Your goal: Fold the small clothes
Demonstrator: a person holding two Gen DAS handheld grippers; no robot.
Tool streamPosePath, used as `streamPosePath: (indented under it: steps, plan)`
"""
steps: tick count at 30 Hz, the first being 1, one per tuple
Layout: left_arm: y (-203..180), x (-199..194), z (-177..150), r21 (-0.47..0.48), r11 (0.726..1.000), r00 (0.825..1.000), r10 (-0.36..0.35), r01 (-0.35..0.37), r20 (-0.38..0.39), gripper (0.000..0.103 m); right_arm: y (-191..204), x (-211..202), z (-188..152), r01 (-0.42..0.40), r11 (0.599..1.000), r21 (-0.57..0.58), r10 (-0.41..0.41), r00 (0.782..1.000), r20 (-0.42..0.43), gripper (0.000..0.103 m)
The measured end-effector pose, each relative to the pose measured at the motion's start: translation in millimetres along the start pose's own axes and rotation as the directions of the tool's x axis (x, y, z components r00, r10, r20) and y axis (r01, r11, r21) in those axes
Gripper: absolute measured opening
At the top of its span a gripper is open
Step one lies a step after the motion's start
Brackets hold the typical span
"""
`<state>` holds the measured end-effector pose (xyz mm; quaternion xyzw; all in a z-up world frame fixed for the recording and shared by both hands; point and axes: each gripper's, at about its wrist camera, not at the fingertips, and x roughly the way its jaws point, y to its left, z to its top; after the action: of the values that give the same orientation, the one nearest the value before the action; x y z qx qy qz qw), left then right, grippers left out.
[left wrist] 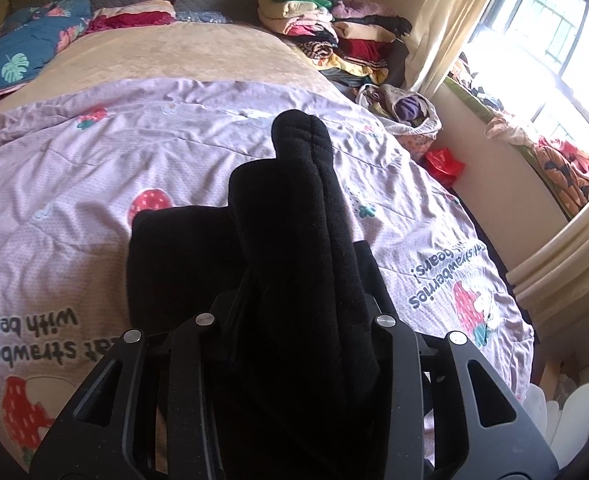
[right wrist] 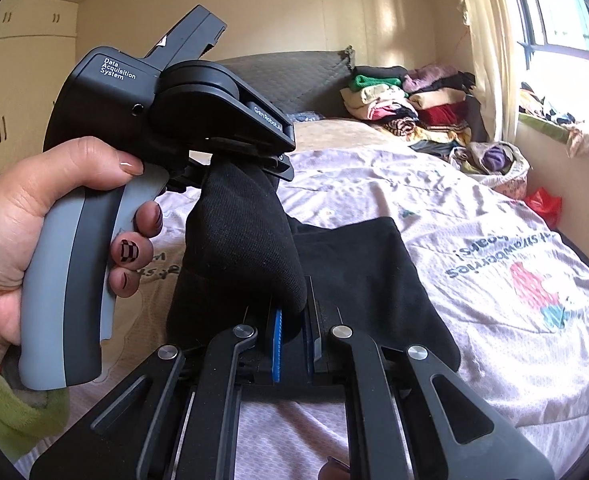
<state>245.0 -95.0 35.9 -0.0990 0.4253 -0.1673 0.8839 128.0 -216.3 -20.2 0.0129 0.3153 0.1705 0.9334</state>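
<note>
A black sock (right wrist: 242, 240) is stretched between both grippers above the bed. A person's hand (right wrist: 10, 240) holds my left gripper (right wrist: 250, 162), which is shut on the sock's upper end. My right gripper (right wrist: 292, 320) pinches the lower, rounded end between its blue pads (right wrist: 277, 344). In the left wrist view the doubled sock (left wrist: 294, 200) runs out forward from the jaws and hides the fingertips. Under it, a flat black garment (right wrist: 366, 272) lies on the pink strawberry-print cover (left wrist: 134, 152).
Stacks of folded clothes (left wrist: 326, 40) sit at the head of the bed by the curtain. A bag of clothes (left wrist: 406, 112) and a red bag (left wrist: 444, 164) lie at the bed's right edge under the window sill. A blue floral quilt (left wrist: 26, 52) lies far left.
</note>
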Motion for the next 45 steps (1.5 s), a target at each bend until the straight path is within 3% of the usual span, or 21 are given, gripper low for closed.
streamPosePath:
  steps: [11,20,26,27,28,30,34,37,39,40,41,43,45]
  plan:
    - [-23,31,-11,0.012,1.0,0.998,-0.012,0.012,-0.057,0.029,-29,5,-17,-0.016,0.995,0.099,0.023,0.998,-0.064,0.007]
    - [-40,59,-20,0.033,0.999,0.993,0.015,-0.011,-0.115,0.033,-56,16,-33,-0.069,0.97,0.233,0.1,0.987,-0.127,0.009]
    - [-46,75,-20,0.017,1.0,0.99,0.018,-0.016,-0.138,0.045,-76,21,-38,-0.102,0.923,0.371,0.166,0.975,-0.145,0.012]
    - [-47,76,-20,0.016,1.0,0.99,0.017,-0.015,-0.142,0.05,-79,21,-39,-0.108,0.913,0.394,0.177,0.973,-0.144,0.012]
    - [-48,78,-20,0.008,1.0,0.989,-0.001,0.002,-0.145,0.061,-83,21,-41,-0.111,0.897,0.427,0.191,0.97,-0.149,0.012]
    - [-49,77,-20,-0.015,0.997,0.987,-0.071,0.069,-0.144,0.076,-90,21,-44,-0.1,0.883,0.458,0.192,0.968,-0.159,0.012]
    - [-50,64,-20,-0.02,0.993,0.986,-0.118,0.116,-0.119,0.076,-108,18,-53,-0.12,0.818,0.563,0.244,0.958,-0.151,0.013]
    - [-35,42,-19,-0.027,0.994,0.993,-0.103,0.101,-0.061,0.078,-108,13,-50,-0.15,0.806,0.573,0.279,0.949,-0.145,0.021]
    - [-23,27,-21,-0.009,0.998,0.998,-0.058,0.058,-0.025,0.079,-107,10,-43,-0.177,0.811,0.558,0.301,0.944,-0.137,0.036]
    - [-16,20,-24,0.001,1.0,1.0,-0.027,0.027,-0.009,0.08,-107,6,-38,-0.185,0.814,0.55,0.302,0.945,-0.129,0.051]
    - [-11,15,-26,0.007,1.0,1.0,0.001,-0.001,-0.001,0.08,-109,1,-31,-0.174,0.823,0.54,0.278,0.953,-0.118,0.057]
    - [4,7,-35,0.019,0.998,0.998,0.065,-0.065,0.012,0.081,-118,-8,-12,-0.146,0.839,0.525,0.218,0.973,-0.078,0.057]
    - [19,5,-46,0.018,0.994,0.994,0.11,-0.11,0.004,0.081,-128,-11,6,-0.141,0.85,0.508,0.195,0.979,-0.054,0.057]
